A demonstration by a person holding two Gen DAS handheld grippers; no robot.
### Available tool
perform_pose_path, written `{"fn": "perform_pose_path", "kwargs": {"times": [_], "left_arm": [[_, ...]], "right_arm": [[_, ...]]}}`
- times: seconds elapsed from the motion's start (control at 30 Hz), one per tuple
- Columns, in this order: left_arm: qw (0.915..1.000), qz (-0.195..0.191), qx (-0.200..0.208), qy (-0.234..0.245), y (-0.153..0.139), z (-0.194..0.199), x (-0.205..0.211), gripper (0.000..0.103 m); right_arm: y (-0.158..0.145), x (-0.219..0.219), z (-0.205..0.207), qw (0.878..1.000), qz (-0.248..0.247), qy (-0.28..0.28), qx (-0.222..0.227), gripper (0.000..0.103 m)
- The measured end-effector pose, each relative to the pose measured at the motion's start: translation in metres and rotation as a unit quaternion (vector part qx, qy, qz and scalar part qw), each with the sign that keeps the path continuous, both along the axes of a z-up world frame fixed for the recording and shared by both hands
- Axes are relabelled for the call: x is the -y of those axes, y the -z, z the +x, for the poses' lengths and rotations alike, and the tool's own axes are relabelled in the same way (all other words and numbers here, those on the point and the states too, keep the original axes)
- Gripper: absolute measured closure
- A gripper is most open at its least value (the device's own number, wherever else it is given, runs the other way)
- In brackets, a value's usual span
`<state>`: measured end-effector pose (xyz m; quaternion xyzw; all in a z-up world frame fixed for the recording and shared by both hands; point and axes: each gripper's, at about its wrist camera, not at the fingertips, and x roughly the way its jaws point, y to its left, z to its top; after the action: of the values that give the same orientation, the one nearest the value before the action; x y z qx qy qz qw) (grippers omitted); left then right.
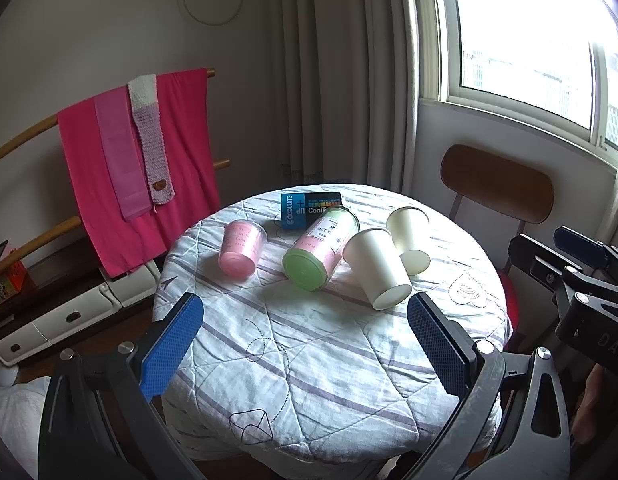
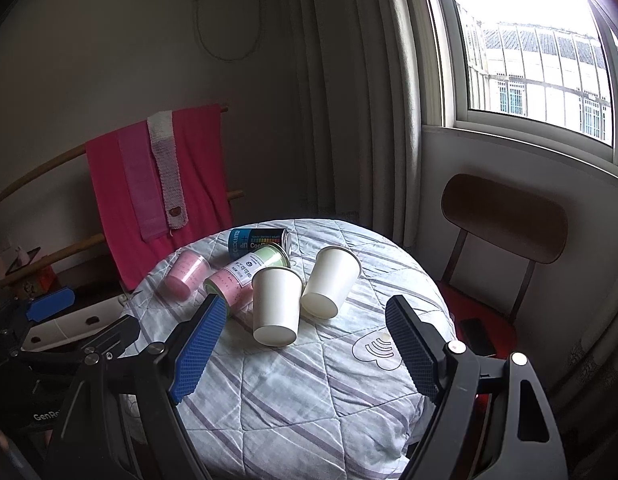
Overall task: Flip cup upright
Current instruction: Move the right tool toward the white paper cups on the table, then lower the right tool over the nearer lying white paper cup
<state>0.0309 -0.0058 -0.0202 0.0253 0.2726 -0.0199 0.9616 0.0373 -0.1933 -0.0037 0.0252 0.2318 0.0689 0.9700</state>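
Note:
Several cups lie on their sides on a round table covered by a striped quilt (image 1: 309, 344). Two white paper cups (image 1: 377, 266) (image 1: 409, 236) lie at the right, also in the right wrist view (image 2: 276, 305) (image 2: 331, 280). A pink cup with a green base (image 1: 319, 248) (image 2: 233, 280) lies in the middle. A small pink cup (image 1: 241, 249) (image 2: 185, 274) lies at the left. My left gripper (image 1: 305, 340) is open and empty, short of the cups. My right gripper (image 2: 301, 344) is open and empty, just in front of the nearer white cup.
A blue can (image 1: 309, 209) (image 2: 255, 242) lies behind the cups. A wooden chair (image 1: 497, 188) (image 2: 505, 220) stands at the table's right, under a window. A rack with pink towels (image 1: 137, 160) (image 2: 157, 184) stands at the left. Curtains hang behind the table.

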Motion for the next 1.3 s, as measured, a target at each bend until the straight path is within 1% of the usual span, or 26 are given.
{"fn": "perform_pose_path", "kwargs": {"times": [0.13,0.4,0.57,0.77,0.97,1.1,1.2,1.23,1.3], "left_arm": [[1.0000,-0.001,-0.003,0.000,0.001,0.003,0.000,0.000],[0.9998,-0.001,-0.020,-0.002,0.010,0.020,-0.001,0.000],[0.9988,-0.017,-0.046,0.009,0.020,0.037,-0.008,0.000],[0.9955,-0.034,-0.085,0.023,0.034,0.067,-0.013,0.000],[0.9944,0.001,-0.102,0.024,0.046,0.093,-0.005,0.000],[0.9927,0.020,-0.112,0.038,0.052,0.110,0.006,0.000],[0.9898,0.053,-0.122,0.051,0.058,0.124,0.015,0.000],[0.9877,0.071,-0.127,0.056,0.062,0.129,0.018,0.000],[0.9865,0.088,-0.125,0.057,0.064,0.135,0.020,0.000]], "right_arm": [[0.002,0.002,0.005,1.000,0.002,0.001,-0.003,0.020],[0.010,0.007,0.016,1.000,0.006,0.003,-0.018,0.020],[0.017,0.009,0.028,0.999,0.010,0.005,-0.034,0.020],[0.029,0.013,0.042,0.998,0.013,0.008,-0.053,0.020],[0.041,0.017,0.059,0.997,0.016,0.013,-0.075,0.020],[0.046,0.023,0.070,0.996,0.025,0.015,-0.081,0.020],[0.051,0.027,0.078,0.996,0.024,0.015,-0.088,0.020],[0.053,0.029,0.081,0.995,0.025,0.015,-0.090,0.020],[0.057,0.032,0.085,0.995,0.029,0.014,-0.094,0.020]]}}
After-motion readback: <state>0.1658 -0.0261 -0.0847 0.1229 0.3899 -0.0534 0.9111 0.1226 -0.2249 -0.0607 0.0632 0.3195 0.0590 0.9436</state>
